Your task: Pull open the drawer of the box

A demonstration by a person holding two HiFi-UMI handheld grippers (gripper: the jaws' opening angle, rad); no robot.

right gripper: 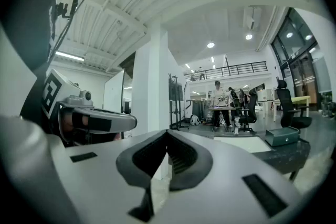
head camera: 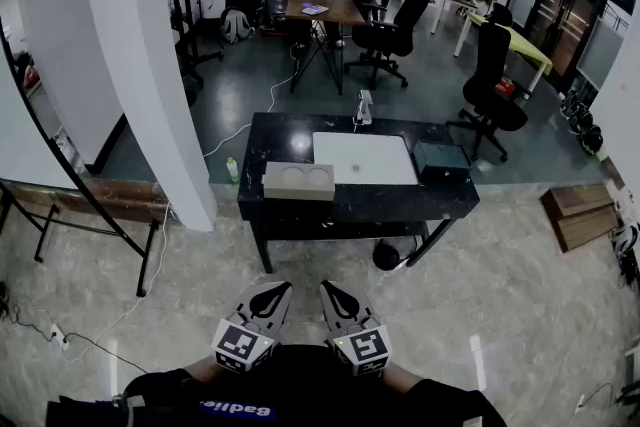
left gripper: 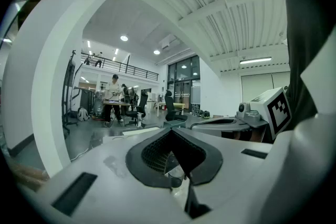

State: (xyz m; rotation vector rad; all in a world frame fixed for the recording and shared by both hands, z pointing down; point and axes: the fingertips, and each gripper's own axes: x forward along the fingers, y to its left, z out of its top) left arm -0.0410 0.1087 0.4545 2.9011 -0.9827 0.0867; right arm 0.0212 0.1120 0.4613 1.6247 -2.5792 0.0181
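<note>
Black bench (head camera: 300,130) carries dark green box (head camera: 441,159) at right end, white mat (head camera: 365,158) beside it, grey two-hollow block (head camera: 298,181) at front edge. Left tool (head camera: 272,297) and right tool (head camera: 336,296): jaws together, empty, well apart from bench.

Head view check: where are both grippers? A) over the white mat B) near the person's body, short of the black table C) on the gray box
B: the left gripper and right gripper sit side by side low in the head view, with floor between them and the black table.
</note>
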